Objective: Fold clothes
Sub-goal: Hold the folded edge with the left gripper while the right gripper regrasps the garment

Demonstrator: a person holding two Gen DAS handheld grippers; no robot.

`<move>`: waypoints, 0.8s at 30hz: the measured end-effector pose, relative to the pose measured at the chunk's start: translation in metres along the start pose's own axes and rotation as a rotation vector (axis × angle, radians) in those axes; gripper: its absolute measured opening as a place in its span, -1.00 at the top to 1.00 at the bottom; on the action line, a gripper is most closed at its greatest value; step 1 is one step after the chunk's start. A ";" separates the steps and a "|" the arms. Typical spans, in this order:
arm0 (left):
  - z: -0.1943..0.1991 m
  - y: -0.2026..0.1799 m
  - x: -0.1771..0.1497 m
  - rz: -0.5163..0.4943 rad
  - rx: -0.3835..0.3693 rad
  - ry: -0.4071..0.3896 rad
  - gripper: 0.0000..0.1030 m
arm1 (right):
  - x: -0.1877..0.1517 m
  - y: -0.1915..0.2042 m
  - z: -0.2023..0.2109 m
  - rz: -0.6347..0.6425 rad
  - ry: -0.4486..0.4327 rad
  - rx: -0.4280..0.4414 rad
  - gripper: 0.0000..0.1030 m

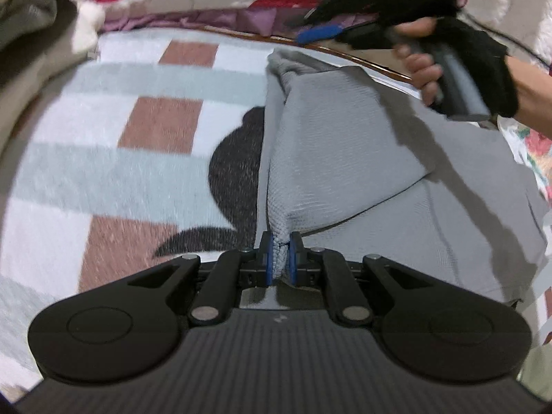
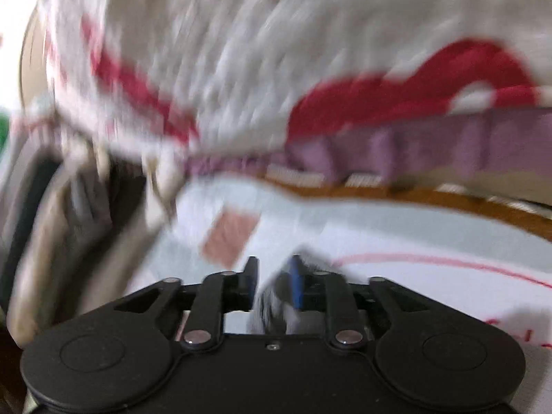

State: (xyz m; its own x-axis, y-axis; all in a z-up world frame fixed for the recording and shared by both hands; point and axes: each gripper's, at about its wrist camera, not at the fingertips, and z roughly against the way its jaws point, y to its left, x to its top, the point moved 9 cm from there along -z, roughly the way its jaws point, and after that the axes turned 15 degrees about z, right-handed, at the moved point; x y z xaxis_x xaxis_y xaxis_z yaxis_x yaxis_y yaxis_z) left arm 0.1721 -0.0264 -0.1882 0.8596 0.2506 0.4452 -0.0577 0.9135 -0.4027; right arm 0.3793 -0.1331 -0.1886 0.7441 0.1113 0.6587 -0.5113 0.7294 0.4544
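Only in the left wrist view, left gripper [image 1: 280, 255] pinching ribbed grey garment [image 1: 345, 158] over checked blanket [image 1: 138, 131]; right gripper [image 2: 272, 279] parted, seemingly empty amid blur.

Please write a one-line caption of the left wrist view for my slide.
Left gripper pinches a fold of the grey garment over a checked blanket, the right gripper raised beyond it.

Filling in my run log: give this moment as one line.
left tongs: shut on grey garment | right tongs: open, nothing gripped | garment: partly folded on checked blanket
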 end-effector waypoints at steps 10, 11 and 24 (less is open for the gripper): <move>-0.003 0.007 0.000 0.032 0.023 0.021 0.64 | -0.065 0.005 0.089 0.169 -0.029 -0.267 -0.20; -0.002 0.006 0.001 0.032 0.014 0.012 0.64 | -0.080 0.008 0.091 0.211 0.003 -0.282 -0.20; -0.002 0.006 0.005 0.034 0.025 -0.021 0.73 | -0.149 0.030 0.103 0.453 0.112 -0.420 0.71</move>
State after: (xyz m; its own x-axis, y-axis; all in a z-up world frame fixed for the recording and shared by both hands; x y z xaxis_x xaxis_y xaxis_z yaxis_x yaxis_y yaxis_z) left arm 0.1772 -0.0206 -0.1900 0.8460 0.2883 0.4485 -0.0998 0.9120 -0.3979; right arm 0.2086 -0.1978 -0.2118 0.5454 0.5245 0.6538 -0.5907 0.7939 -0.1441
